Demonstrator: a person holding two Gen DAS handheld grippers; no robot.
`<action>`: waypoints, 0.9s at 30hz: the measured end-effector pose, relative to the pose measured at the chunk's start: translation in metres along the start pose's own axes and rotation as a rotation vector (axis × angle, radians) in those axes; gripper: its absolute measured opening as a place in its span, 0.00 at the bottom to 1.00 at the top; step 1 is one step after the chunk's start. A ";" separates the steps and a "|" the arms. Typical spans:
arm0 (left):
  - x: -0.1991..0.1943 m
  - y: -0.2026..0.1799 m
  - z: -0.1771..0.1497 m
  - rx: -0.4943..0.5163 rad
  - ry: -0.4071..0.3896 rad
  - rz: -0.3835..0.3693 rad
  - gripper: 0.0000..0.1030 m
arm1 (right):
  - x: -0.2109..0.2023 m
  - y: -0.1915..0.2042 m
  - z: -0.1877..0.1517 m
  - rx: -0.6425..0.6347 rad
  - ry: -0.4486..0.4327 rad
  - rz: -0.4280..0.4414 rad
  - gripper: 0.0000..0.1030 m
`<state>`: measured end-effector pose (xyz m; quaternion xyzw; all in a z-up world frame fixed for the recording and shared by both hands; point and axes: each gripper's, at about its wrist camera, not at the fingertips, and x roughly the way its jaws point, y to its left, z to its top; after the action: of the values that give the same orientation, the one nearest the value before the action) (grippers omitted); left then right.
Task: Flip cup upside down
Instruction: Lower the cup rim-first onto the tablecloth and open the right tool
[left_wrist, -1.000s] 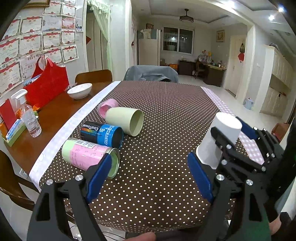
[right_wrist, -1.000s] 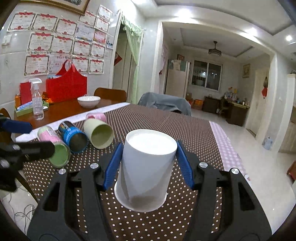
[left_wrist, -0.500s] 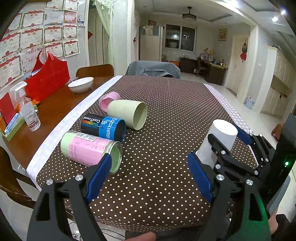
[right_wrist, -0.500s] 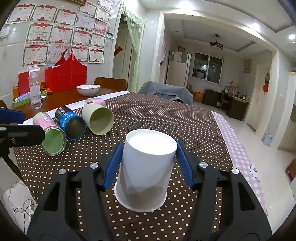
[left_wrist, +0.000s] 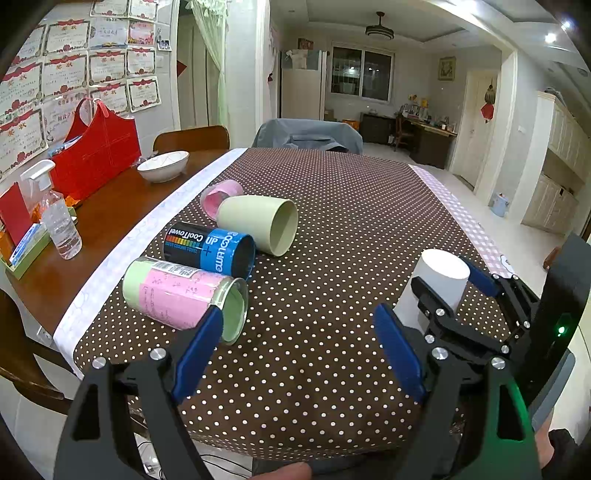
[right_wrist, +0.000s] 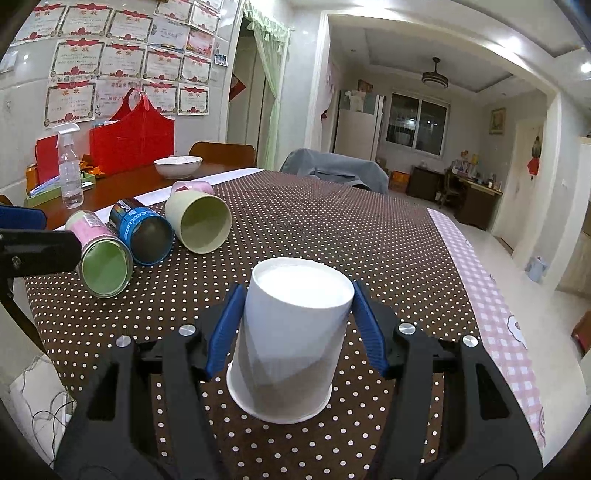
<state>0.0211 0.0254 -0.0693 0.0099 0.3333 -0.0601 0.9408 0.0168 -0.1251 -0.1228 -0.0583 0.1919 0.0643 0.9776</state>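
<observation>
Right wrist view shows our right tool (right_wrist: 297, 326) with its blue pads pressed against both sides of the white paper cup (right_wrist: 291, 343), clamped on it about midway up the wall. We see the cup already turned over: closed base up, wide rim down, sitting on or just above the brown polka-dot cloth of the counter (right_wrist: 369, 236); we cannot tell whether the rim fully touches. Its long axis stands close to upright, leaning slightly, and it lies straight ahead between the pads, so the only move we judge left is to part the pads and draw back without tipping it

From the left wrist view, our left tool (left_wrist: 299, 343) hangs spread wide and empty over the near edge of the cloth, well apart from the cup, which sits off to its right inside the right tool (left_wrist: 448, 291). Farther out to the left lie four containers on their sides: a pink-and-green labelled can (left_wrist: 177, 295), a blue-and-black tin (left_wrist: 208, 247), a pale green plastic cup (left_wrist: 258, 225) and a pink cup (left_wrist: 218, 195)
</observation>
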 end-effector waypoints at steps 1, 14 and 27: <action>0.000 0.000 0.000 0.000 0.000 0.000 0.80 | 0.000 0.000 0.000 -0.001 -0.001 0.000 0.57; -0.005 -0.002 0.003 0.006 -0.009 0.006 0.80 | -0.006 0.001 -0.004 0.004 0.000 0.013 0.69; -0.014 -0.007 0.006 0.020 -0.035 0.013 0.80 | -0.012 -0.011 0.011 0.075 0.011 0.037 0.94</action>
<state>0.0131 0.0199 -0.0556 0.0203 0.3163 -0.0573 0.9467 0.0120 -0.1358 -0.1068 -0.0186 0.2005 0.0748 0.9767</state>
